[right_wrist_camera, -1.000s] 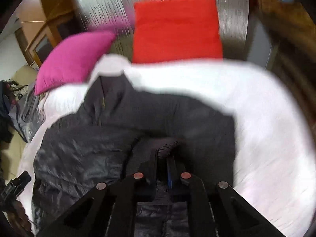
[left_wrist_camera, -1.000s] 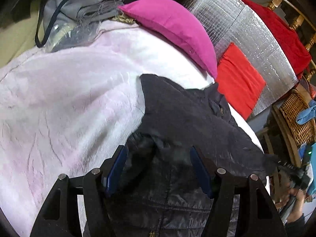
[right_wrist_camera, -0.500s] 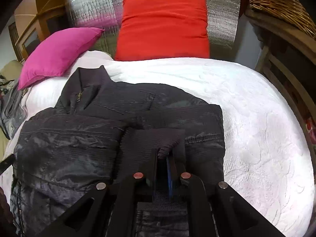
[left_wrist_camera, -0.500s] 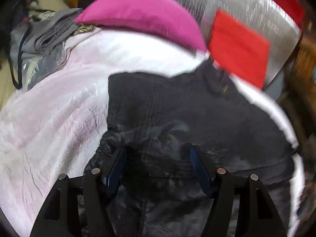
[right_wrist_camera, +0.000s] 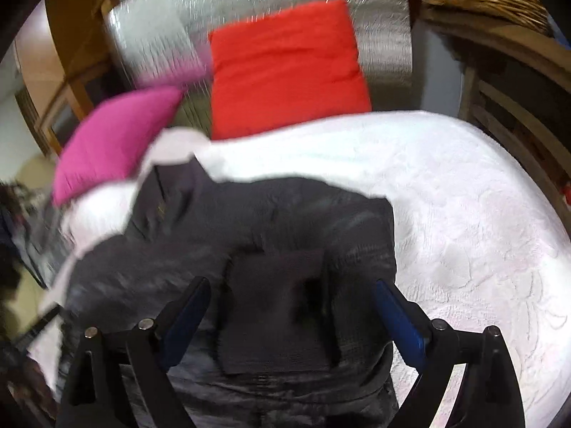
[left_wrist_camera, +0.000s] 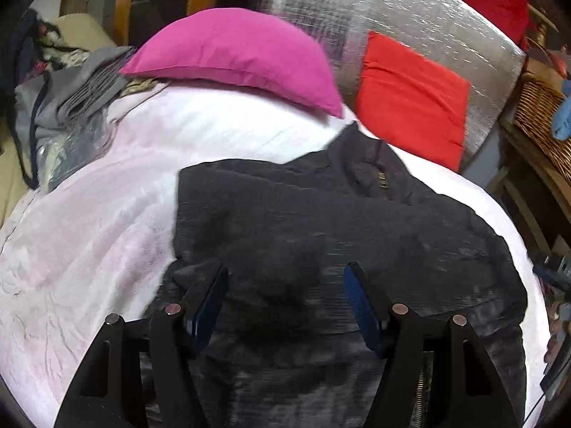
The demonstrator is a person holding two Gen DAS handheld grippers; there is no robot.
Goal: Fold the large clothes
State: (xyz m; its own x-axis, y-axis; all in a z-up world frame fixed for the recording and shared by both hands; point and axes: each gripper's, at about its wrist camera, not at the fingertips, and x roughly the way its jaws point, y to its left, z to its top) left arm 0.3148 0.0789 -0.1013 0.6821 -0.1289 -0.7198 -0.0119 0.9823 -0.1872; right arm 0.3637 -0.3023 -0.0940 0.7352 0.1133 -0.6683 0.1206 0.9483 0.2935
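In the left wrist view, the jacket [left_wrist_camera: 321,235] lay on the bed [left_wrist_camera: 107,221], its collar toward the red cushion [left_wrist_camera: 410,96], with the pink cushion [left_wrist_camera: 235,57] beside that. The left tool [left_wrist_camera: 285,299] stood released over the jacket.

In the right wrist view, the right tool [right_wrist_camera: 292,306] had just been opening, its jaws wide apart around a folded cuff [right_wrist_camera: 274,306] on the jacket [right_wrist_camera: 321,214], gripping nothing.
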